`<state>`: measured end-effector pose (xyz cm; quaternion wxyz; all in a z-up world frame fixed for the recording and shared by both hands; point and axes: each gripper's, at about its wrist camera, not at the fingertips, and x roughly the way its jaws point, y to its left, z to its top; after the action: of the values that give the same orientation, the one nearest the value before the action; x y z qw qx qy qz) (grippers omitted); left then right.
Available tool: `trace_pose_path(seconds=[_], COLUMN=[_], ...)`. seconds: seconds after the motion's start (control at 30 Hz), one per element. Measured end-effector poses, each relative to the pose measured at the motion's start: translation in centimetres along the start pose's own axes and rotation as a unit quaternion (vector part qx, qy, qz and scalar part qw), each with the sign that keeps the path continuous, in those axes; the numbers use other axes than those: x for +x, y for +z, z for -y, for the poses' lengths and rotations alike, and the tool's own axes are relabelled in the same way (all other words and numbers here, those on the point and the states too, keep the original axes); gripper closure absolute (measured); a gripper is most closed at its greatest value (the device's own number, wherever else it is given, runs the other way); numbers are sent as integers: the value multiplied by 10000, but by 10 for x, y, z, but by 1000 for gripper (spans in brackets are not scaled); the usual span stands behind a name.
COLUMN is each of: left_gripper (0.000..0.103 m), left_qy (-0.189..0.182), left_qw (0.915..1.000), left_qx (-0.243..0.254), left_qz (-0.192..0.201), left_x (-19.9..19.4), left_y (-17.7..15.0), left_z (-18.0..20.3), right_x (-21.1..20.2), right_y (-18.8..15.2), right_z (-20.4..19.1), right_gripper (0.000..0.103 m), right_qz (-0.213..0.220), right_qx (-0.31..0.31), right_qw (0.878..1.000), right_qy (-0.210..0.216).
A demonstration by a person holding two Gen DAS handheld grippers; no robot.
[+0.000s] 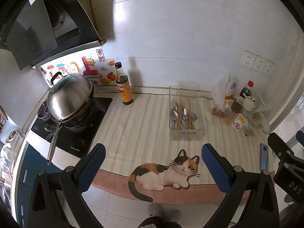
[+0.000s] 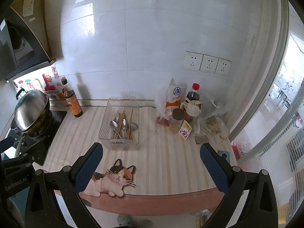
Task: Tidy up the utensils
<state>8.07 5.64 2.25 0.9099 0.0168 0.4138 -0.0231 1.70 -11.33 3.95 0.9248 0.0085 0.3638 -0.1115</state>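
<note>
A clear plastic tray [image 1: 187, 132] [image 2: 105, 127] stands on the striped counter near the wall. In it lie several metal spoons [image 1: 184, 115] [image 2: 123, 124] mixed with wooden chopsticks [image 1: 179, 114] [image 2: 120, 120]. My left gripper [image 1: 153, 153] hangs open above the counter's front edge, well short of the tray, with nothing between its blue fingers. My right gripper [image 2: 151, 153] is open too, just in front and to the right of the tray, and holds nothing. The right gripper's black body shows at the right edge of the left wrist view.
A lidded wok [image 1: 69, 96] [image 2: 31, 112] sits on the stove at the left. A dark sauce bottle [image 1: 123, 84] [image 2: 73, 100] stands beside it. Bottles, jars and plastic bags [image 1: 237, 104] [image 2: 182, 112] crowd the right. A cat-shaped mat [image 1: 163, 172] [image 2: 112, 178] lies at the front edge, a phone [image 1: 264, 156] near the right edge.
</note>
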Motion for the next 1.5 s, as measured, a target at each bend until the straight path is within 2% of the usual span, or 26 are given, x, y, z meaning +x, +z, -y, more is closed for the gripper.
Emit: trace_pose_path(seconds=[1.5], left_gripper=[0], left_qy=[11], left_qw=[10000], left_qx=[88], left_qz=[18], left_x=[-4], left_y=[-2], left_z=[4], right_x=[5], right_y=[-12], right_z=[8], right_gripper=[0], right_qz=[-103], right_qx=[-200], right_qw=[9997], right_qy=[115])
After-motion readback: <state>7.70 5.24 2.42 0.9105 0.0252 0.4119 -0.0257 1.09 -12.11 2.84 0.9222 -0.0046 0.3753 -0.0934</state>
